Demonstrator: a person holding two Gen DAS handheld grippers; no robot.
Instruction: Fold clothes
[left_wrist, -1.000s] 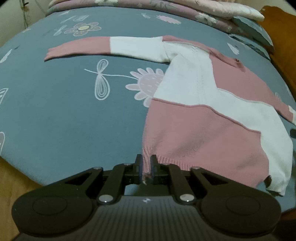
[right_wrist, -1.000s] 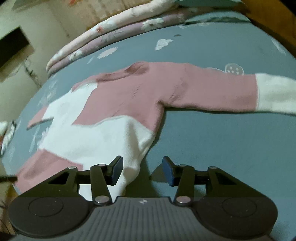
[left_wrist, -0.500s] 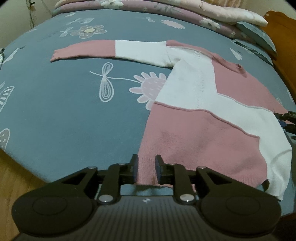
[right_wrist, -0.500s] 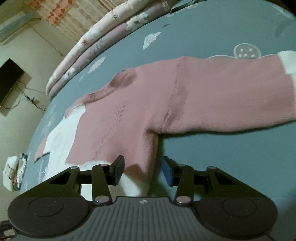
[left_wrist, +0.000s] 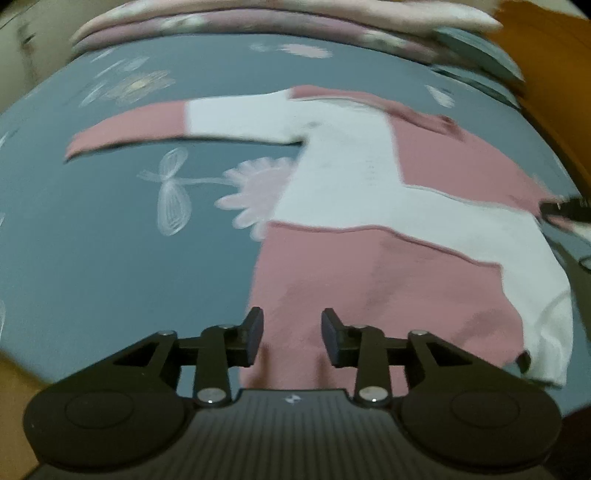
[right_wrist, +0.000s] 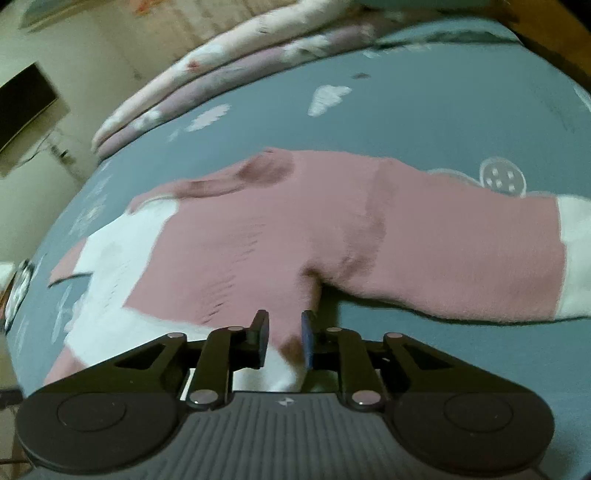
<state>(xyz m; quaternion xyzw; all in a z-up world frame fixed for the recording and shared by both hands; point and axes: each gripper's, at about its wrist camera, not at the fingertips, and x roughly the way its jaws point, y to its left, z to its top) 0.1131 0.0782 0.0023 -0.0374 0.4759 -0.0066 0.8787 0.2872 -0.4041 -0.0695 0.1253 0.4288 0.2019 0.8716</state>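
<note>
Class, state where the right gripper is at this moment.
In the right wrist view, the right gripper straddles the sweater's side edge just below the armpit, over the blue bedsheet.

A pink-and-white sweater (left_wrist: 369, 229) is lying spread flat on the blue floral bedsheet (left_wrist: 110, 240), one sleeve stretching out leftward. The left gripper (left_wrist: 291, 332) is hovering at the sweater's pink hem, its jaws standing apart. Folded quilts (left_wrist: 258, 22) are lying along the bed's far edge.
</note>
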